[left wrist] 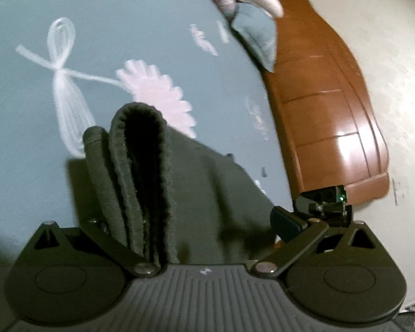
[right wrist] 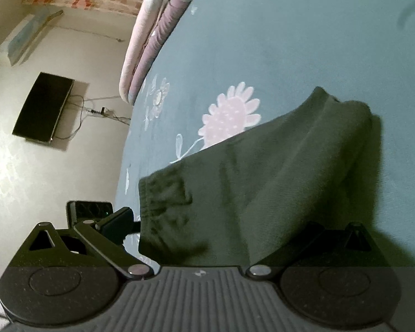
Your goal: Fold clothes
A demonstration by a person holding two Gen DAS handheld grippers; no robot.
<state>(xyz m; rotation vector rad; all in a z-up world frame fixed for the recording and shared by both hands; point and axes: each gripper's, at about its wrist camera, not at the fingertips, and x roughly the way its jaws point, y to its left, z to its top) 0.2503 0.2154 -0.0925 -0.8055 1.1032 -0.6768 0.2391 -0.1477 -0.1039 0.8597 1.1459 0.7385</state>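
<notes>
Looking out over a teal cotton bedsheet (left wrist: 124, 13) printed with pale pink daisies, spreading ahead of and beneath both claws. Catching a pale, glossy floor (right wrist: 41, 166) running off to the left of the right claw (right wrist: 215, 221) and to the right of the left claw (left wrist: 191, 218).

Carrying a dark green knit garment (right wrist: 262, 179) across the gap of each claw, raised enough off the sheet to be casting a shadow on it to the right of the right claw. Showing, in the left wrist view, its ribbed edge doubled into an upright loop over the left side of the left claw and hiding that side's finger.

Passing a glossy brown wooden bed frame (left wrist: 326, 116) ahead and to the right of the left claw, between sheet and floor. Glimpsing a pink and mauve quilt (right wrist: 152, 27) bunched at the sheet's far edge, ahead-left of the right claw, and a flat black rectangular box (right wrist: 44, 108) lying on the floor farther left.

Keeping both claws splayed wide, jaws standing apart with cloth hanging between them. Showing only the right black pad (left wrist: 286, 222) of the left claw and only the left black pad (right wrist: 116, 220) of the right claw; the outer pads lying behind the fabric.
</notes>
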